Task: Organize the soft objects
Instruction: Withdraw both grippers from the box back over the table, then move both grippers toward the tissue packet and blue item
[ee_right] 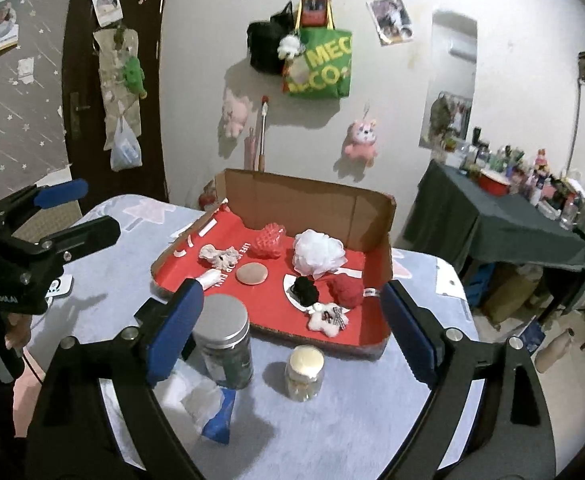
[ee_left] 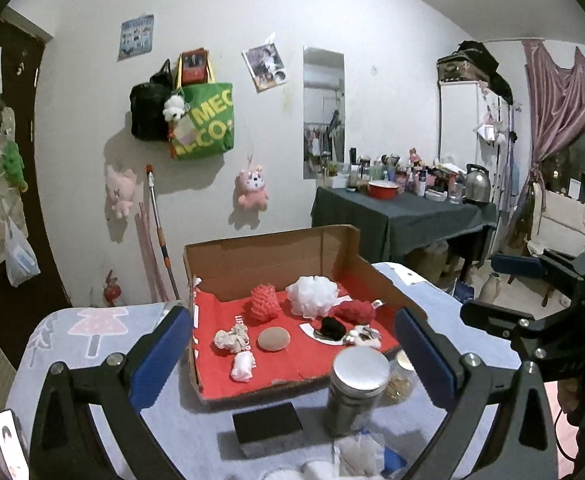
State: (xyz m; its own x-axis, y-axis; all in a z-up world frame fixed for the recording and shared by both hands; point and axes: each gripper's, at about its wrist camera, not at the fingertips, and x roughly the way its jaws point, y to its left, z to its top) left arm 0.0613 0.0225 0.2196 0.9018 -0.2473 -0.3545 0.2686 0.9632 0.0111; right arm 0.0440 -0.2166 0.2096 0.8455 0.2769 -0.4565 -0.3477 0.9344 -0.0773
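Left claw wide open, holding nothing, above the surface. Box ahead, holding rag, pad, red puff, white puff. Right claw wide, holding nothing.

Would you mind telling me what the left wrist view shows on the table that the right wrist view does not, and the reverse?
Only the left wrist view shows the black block lying in front of the cardboard box.

Only the right wrist view shows the small white device at the table's left edge and the blue packet near the big jar.

Both show the white mesh puff, tan round pad, silver-lidded jar and small glass jar. Both grippers, left and right, are open and empty.
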